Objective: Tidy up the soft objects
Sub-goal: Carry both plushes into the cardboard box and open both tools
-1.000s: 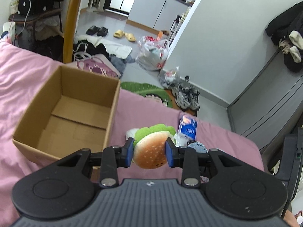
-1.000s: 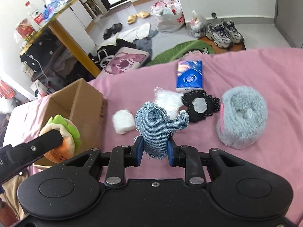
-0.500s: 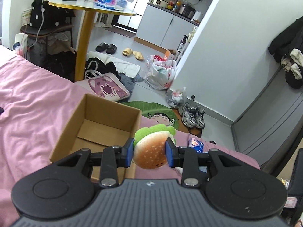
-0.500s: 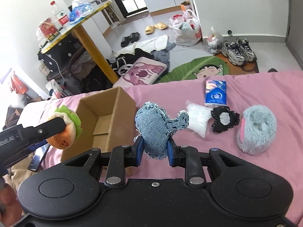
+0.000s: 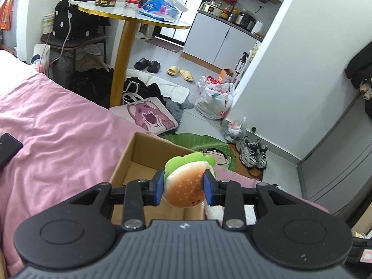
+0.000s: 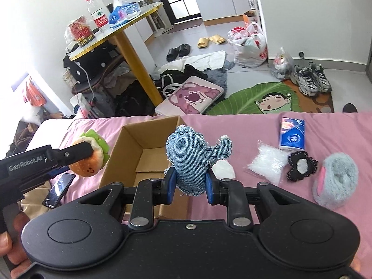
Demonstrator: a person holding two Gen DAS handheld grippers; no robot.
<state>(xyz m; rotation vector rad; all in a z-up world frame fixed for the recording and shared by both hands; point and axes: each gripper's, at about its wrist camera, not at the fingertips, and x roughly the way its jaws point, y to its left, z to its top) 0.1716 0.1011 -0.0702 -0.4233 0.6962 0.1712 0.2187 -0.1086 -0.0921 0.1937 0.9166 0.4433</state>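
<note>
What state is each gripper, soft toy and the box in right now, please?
Left gripper: shut on the burger plush, held in the air.
Right gripper: shut on the denim plush, held in the air.
Cardboard box: open, upright, nothing visible inside.
Blue fuzzy item: lying on the pink bedsheet, untouched.
Tissue pack: lying flat on the sheet.

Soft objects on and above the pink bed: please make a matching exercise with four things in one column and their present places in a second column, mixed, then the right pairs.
Things
1. burger plush
2. denim plush
3. grey fuzzy slipper
4. cardboard box

Places
A. lying on the pink bed, far right
B. shut in the right gripper
C. open and empty, on the bed
D. shut in the left gripper

Pairs: 1-D, 2-B, 3-A, 4-C
</note>
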